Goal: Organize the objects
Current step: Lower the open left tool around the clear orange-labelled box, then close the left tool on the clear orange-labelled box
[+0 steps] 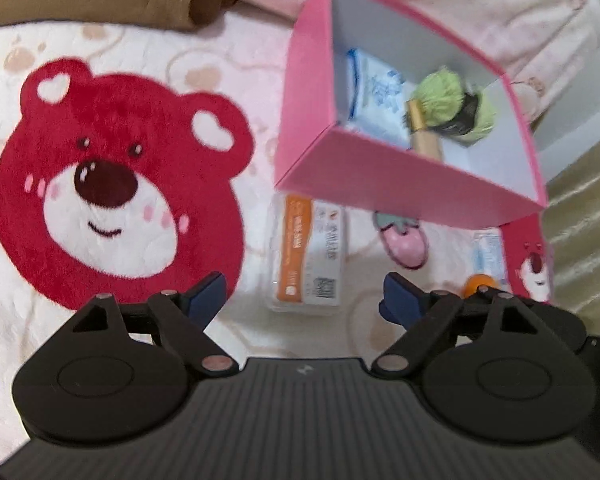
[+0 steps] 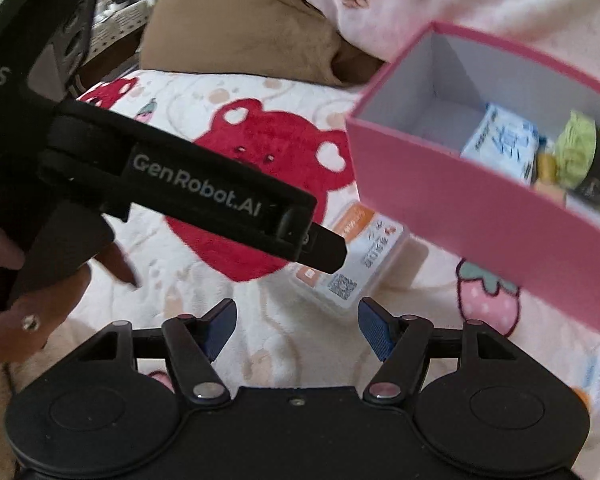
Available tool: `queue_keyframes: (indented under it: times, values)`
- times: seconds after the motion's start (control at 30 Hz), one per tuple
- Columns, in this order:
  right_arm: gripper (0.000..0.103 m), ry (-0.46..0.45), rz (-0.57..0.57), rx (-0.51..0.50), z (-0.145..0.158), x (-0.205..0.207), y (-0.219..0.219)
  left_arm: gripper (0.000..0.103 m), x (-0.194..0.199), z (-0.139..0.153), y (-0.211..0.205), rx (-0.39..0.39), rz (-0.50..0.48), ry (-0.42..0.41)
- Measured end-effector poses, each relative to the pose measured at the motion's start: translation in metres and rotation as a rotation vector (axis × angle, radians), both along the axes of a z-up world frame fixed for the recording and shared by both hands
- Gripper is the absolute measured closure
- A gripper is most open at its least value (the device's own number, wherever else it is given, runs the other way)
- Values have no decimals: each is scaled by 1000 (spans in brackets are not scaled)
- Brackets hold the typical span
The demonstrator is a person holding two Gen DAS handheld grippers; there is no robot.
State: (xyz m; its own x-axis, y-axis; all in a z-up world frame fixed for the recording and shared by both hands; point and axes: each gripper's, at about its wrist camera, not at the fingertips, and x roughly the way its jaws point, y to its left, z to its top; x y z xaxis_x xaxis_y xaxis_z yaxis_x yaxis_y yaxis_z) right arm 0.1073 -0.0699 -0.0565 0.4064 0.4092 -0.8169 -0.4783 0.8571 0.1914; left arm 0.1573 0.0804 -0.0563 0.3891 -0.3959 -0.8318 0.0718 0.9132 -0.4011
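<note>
Already the pink box (image 1: 380, 184) is holding a blue-printed packet (image 1: 374, 98), a ball of green yarn (image 1: 440, 96) and a brush (image 1: 420, 128), so it is probably serving as the collecting bin. An orange-labelled packet (image 1: 308, 256) is lying loose on the bear-print blanket (image 1: 112, 176) just beside the box, likely the next thing to go in. Both grippers are tilting steeply downward toward that packet. The left gripper (image 1: 302, 298) is showing its fingers (image 1: 206, 296) spread wide with nothing between them; the right gripper (image 2: 298, 328) is likewise open and empty. A hand (image 2: 4, 280) is holding the left tool's grip.
</note>
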Motion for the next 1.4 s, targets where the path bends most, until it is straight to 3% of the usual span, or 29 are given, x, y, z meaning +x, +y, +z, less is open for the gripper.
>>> queue_keyframes:
  times: [0.13,0.3,0.43,0.53,0.6,0.77,1.0,1.17,1.4]
  values:
    - [31,36,-83,31,-24,10,-2,22,3,-14,-6,39,-1,11]
    - [31,-3,-121,12,-38,16,0,26,8,-25,-8,64,25,-4]
    - [31,-3,-123,5,-42,19,-1,45,14,-34,-7,25,41,15]
    - [31,-20,-116,-3,-43,18,0,55,16,-41,-8,-59,33,50]
    - [29,-30,-120,-14,-44,17,2,55,14,-48,-3,-137,69,76]
    - [29,-35,-135,-32,-41,17,-1,55,5,-52,2,-240,89,109]
    - [29,-2,-147,-82,-39,11,-6,55,-4,-57,-10,-266,109,129]
    - [29,30,-158,-89,-51,21,-7,56,-2,-59,-22,-195,100,93]
    - [33,11,-152,-104,-57,28,-8,55,2,-67,-18,-229,135,53]
